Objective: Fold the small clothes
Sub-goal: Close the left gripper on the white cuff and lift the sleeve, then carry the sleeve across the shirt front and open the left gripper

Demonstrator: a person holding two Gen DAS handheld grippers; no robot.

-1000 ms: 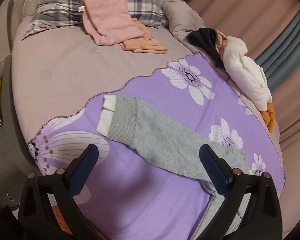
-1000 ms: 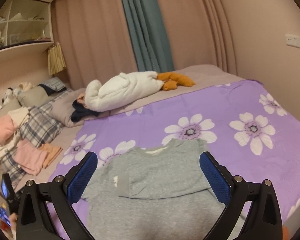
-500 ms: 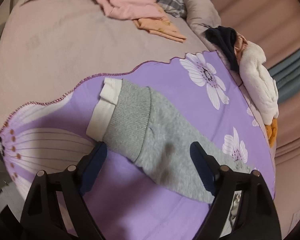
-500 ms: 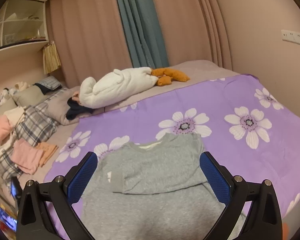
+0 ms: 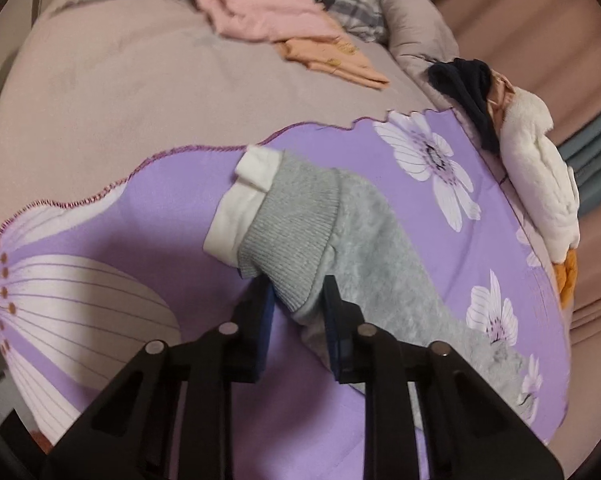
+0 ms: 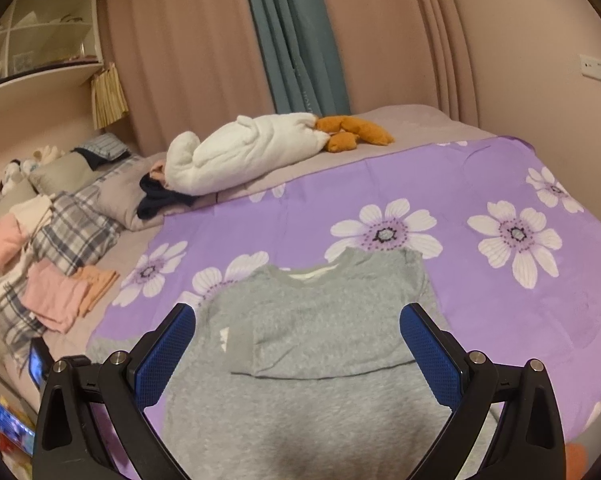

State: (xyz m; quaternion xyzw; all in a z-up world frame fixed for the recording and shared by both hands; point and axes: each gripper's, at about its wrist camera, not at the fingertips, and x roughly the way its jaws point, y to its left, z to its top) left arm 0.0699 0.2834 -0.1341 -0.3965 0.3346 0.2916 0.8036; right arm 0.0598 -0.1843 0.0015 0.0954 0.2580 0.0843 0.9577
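Note:
A small grey sweater (image 6: 312,344) lies flat on the purple flowered blanket (image 6: 480,300), with one sleeve folded across its chest. Its other sleeve (image 5: 364,248) stretches out to the left and ends in a ribbed grey cuff with a white inner cuff (image 5: 240,208). My left gripper (image 5: 298,300) is shut on the near edge of that ribbed cuff. My right gripper (image 6: 296,344) is open and empty, held above the sweater's body.
Folded pink (image 5: 256,4) and orange (image 5: 332,56) clothes lie on the beige sheet by plaid pillows (image 6: 76,232). A white plush toy (image 6: 236,152) and a dark garment (image 6: 160,196) lie at the far side of the bed. A phone (image 6: 38,366) sits at the left bed edge.
My left gripper moved forward and down to the sleeve cuff and closed on it. My right gripper stayed open above the sweater, drifting slightly nearer.

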